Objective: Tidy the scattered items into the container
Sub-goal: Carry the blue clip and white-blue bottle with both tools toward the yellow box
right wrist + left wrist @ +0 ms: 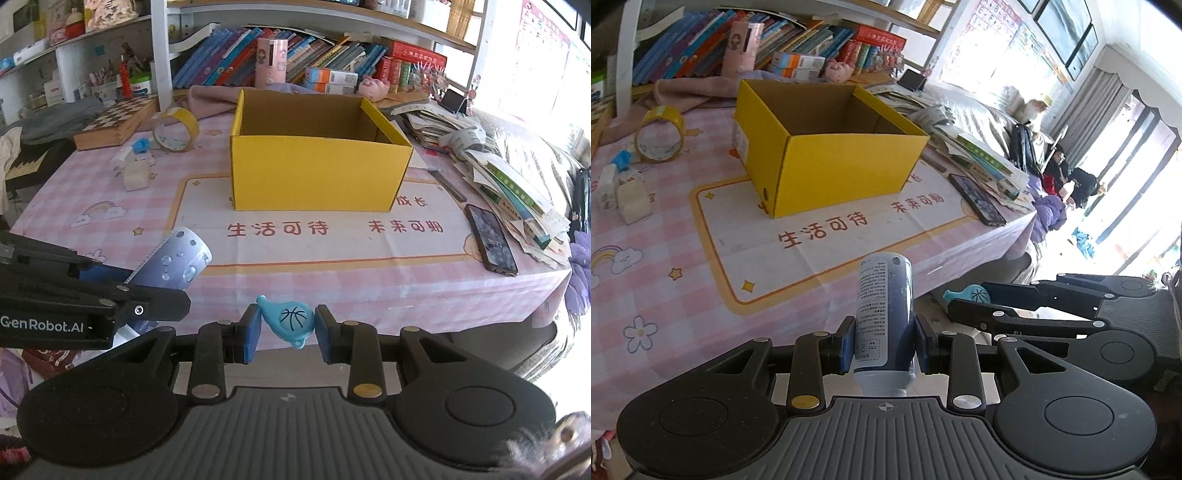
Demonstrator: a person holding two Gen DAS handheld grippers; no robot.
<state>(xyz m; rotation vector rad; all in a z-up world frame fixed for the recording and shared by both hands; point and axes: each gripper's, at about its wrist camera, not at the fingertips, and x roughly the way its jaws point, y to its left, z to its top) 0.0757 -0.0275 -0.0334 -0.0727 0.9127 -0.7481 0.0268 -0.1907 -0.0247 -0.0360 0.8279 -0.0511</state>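
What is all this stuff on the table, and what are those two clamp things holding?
Box: one, yellow, open, mid-table.
Tape roll: one, yellowish, left of the box.
Phone: one, dark, flat at the table's right edge.
Chessboard: one, wooden, back left.
Paper pile: one, mixed colours, right side.
Books: a row, many colours, on the shelf behind.
Bottle: one, blue-grey, in the left tongs.
Basketball charm: one, light blue, in the right tongs.
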